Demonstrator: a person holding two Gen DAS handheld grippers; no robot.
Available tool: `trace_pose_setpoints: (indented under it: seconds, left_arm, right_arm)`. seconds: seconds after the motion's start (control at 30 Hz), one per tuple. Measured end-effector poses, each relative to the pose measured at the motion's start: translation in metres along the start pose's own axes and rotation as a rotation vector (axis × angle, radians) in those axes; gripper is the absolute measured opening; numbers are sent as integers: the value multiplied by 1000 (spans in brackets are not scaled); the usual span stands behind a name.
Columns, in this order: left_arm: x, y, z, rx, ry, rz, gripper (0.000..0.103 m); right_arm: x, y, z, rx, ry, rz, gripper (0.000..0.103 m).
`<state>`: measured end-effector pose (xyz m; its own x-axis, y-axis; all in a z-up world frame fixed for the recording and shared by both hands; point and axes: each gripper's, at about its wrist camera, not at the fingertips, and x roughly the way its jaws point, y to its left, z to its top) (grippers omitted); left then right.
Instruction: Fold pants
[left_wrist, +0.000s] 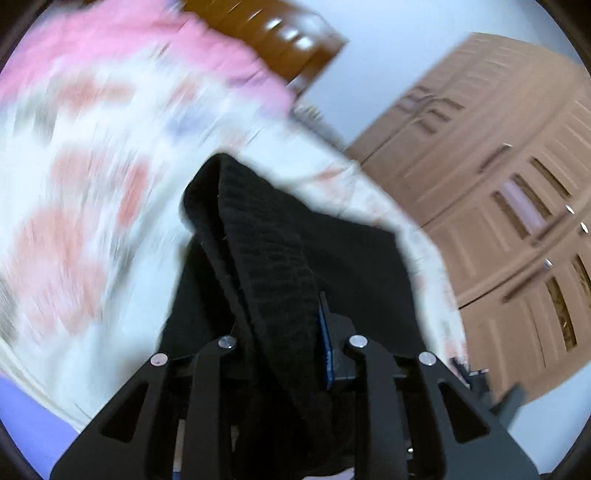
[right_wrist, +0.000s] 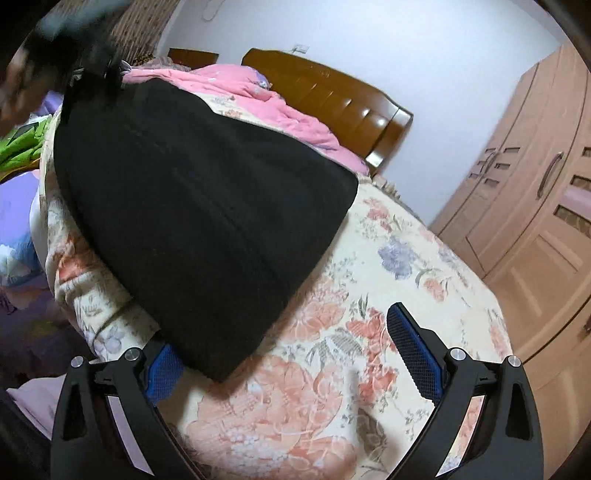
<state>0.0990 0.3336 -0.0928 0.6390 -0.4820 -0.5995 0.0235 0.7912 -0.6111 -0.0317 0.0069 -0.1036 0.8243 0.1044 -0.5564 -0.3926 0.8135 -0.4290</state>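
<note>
The black pants (right_wrist: 199, 221) lie on the floral bedspread (right_wrist: 369, 295), their near corner just in front of my right gripper (right_wrist: 288, 354). My right gripper is open; its left blue pad (right_wrist: 162, 373) touches the pants' edge, its right pad (right_wrist: 413, 354) is over bare bedspread. My left gripper (left_wrist: 284, 332) is shut on a ribbed black edge of the pants (left_wrist: 266, 258) and holds it up above the blurred bedspread (left_wrist: 74, 221). In the right wrist view the left gripper (right_wrist: 88, 55) shows blurred at the pants' far left end.
A pink quilt (right_wrist: 236, 88) and brown wooden headboard (right_wrist: 332, 96) lie at the bed's far end. A wooden wardrobe (right_wrist: 535, 206) stands to the right, past the bed's edge. Green and purple cloth (right_wrist: 22, 147) lies at the left.
</note>
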Motion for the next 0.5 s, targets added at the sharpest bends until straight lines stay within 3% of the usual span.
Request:
trace_pose_setpoints:
  seconds: [0.07,0.1,0.17,0.27,0.3,0.43,0.5]
  left_arm:
    - [-2,21,-9,-64,-60,-133,26]
    - [-4,23,-10,-68,-72,-153,27]
    - [-5,14,-10,-14,-85,-119,30]
    - [-10,-7,-1,98,-82,-50,32]
    - [-13,-14,3,138,-80,-28,32]
    - [-11,-31,18,231,-60,8,32]
    - [-5,-28,17,224,-44,19,37]
  right_arm:
    - [-2,2,0,5,5,12,96]
    - [-2,2,0,7,7,17,96]
    - [-4,0,1,19,17,45,96]
    - [-14,-6,0,58,13,162,96]
    - [-21,-10,-3,80,-1,249,97]
    - [-52,-26,-11,133,-82,449,97]
    - [-61,-41,-2,185,-138,498,97]
